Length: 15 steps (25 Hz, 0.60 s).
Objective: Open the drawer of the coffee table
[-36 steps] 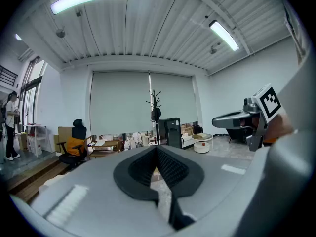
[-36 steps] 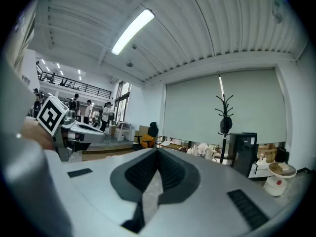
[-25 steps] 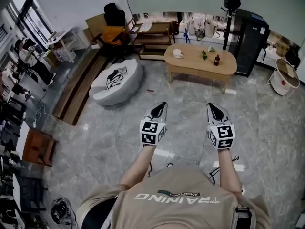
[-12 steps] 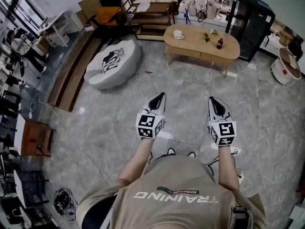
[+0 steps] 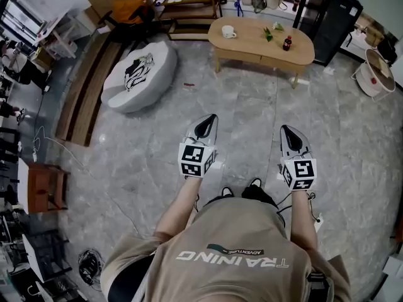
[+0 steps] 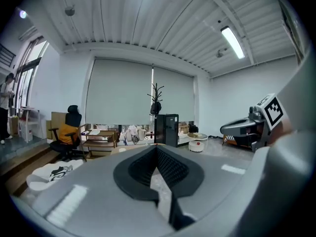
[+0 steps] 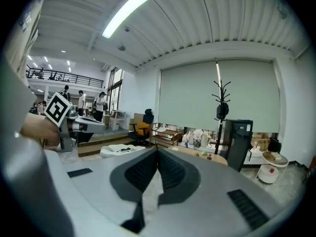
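The oval wooden coffee table (image 5: 252, 43) stands far ahead across the grey stone floor, its drawer fronts (image 5: 259, 59) closed along the near side. On its top are a white cup (image 5: 228, 32), a small dark bottle (image 5: 287, 43) and a bit of greenery. My left gripper (image 5: 208, 122) and right gripper (image 5: 290, 133) are held side by side low over the floor, well short of the table, both shut with nothing between the jaws. The table top (image 7: 217, 158) shows small in the right gripper view. In the left gripper view the table is mostly hidden behind the shut left gripper (image 6: 157, 149).
A white beanbag (image 5: 135, 74) lies left of the table, with a wooden step (image 5: 82, 93) beyond it. A black cabinet (image 5: 332, 17) stands right of the table, a round white bin (image 5: 378, 74) further right. A low shelf (image 5: 189, 8) and office chair are behind. Cables lie by my feet.
Both grippers have sunk and travelled forward over the floor. The coffee table has slid toward the top of the head view, and my shoes now show below the grippers.
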Motion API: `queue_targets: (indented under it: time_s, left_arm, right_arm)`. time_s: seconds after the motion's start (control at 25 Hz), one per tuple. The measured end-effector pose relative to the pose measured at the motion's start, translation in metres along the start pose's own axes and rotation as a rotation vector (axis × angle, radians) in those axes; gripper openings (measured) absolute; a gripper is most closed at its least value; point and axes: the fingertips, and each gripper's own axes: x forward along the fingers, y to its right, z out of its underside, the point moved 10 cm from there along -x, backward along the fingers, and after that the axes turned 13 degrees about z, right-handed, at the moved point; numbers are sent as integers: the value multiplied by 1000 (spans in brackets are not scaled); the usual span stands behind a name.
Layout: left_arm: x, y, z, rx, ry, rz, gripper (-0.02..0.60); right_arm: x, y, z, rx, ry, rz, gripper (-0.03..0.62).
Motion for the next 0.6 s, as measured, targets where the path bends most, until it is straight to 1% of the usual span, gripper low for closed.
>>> queue_targets:
  time_s: [0.12,0.28,0.48,0.6]
  left_arm:
    - [17,-7,-4,5,-11,-9,6]
    - [45,-18,-8,6,-7,-28,6]
    - [90,-15,-35,42,21,-23,6]
    - [117,-15,-45,43,13,-34,6]
  right_arm:
    - [20,15,-2,11,18,1,5]
    - [57,30,-4,5,49,-33,5]
    - [97,68,-14,-11,79,-73,5]
    - [117,90,-14,-7,69,-96,5]
